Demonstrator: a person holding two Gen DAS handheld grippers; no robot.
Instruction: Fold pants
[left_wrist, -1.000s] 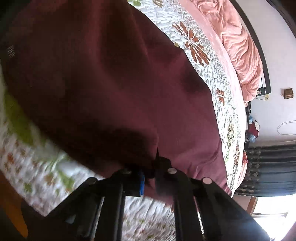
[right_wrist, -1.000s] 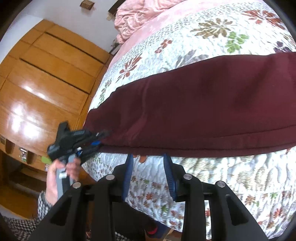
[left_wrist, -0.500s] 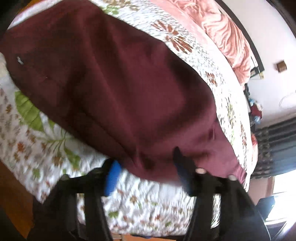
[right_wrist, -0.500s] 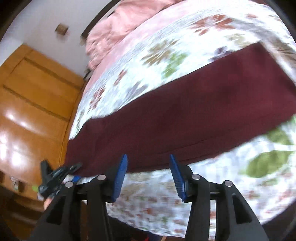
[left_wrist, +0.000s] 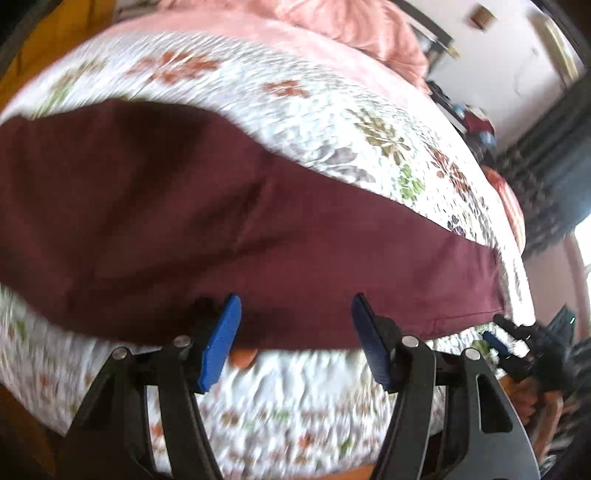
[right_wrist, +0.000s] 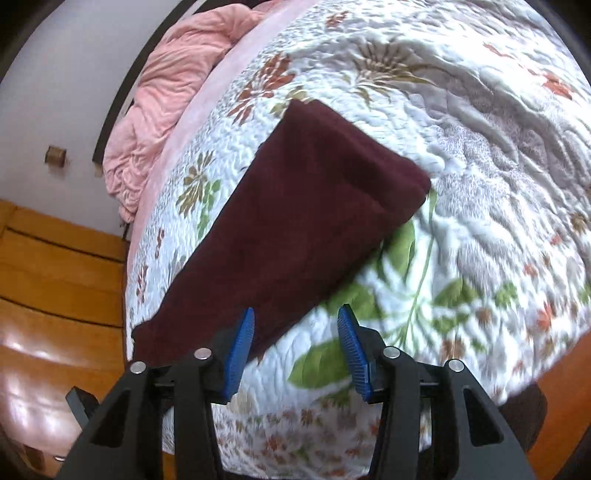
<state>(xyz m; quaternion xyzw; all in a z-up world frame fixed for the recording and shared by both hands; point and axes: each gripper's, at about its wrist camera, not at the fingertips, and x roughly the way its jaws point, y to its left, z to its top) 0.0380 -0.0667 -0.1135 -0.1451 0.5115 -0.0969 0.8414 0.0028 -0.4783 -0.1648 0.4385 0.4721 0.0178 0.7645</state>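
In the left wrist view, the long dark maroon cloth pants (left_wrist: 229, 229) lie as one flat band across the white floral quilted bedspread (left_wrist: 332, 122), with their near long edge close to the bedspread's near border. The left gripper (left_wrist: 295, 336) hangs just above that near edge; its jaws have just been narrowing a little from a wide gap, and they stand well apart with only the edge of the cloth showing between them, nothing pinched. Off the pants' right-hand end, the right gripper (left_wrist: 513, 339) shows small and blurred, and whether it is parted I cannot tell from here. The risk I judge: if the left pads close this near the border, they may catch bedspread along with the cloth, or take only the top layer, so the fold comes out skewed.

In the right wrist view, the pants (right_wrist: 295, 221) run away from the camera on the bedspread (right_wrist: 480, 147), the far end square and doubled-looking. The right gripper (right_wrist: 295, 347) is moderately parted and empty, its left pad over the pants' near edge, its right pad over bare bedspread. Closing there could miss the cloth or drag it off the border.

Count: one pair of pants, one bedspread, two grippers, one rumpled pink blanket (right_wrist: 166, 85) beyond the pants
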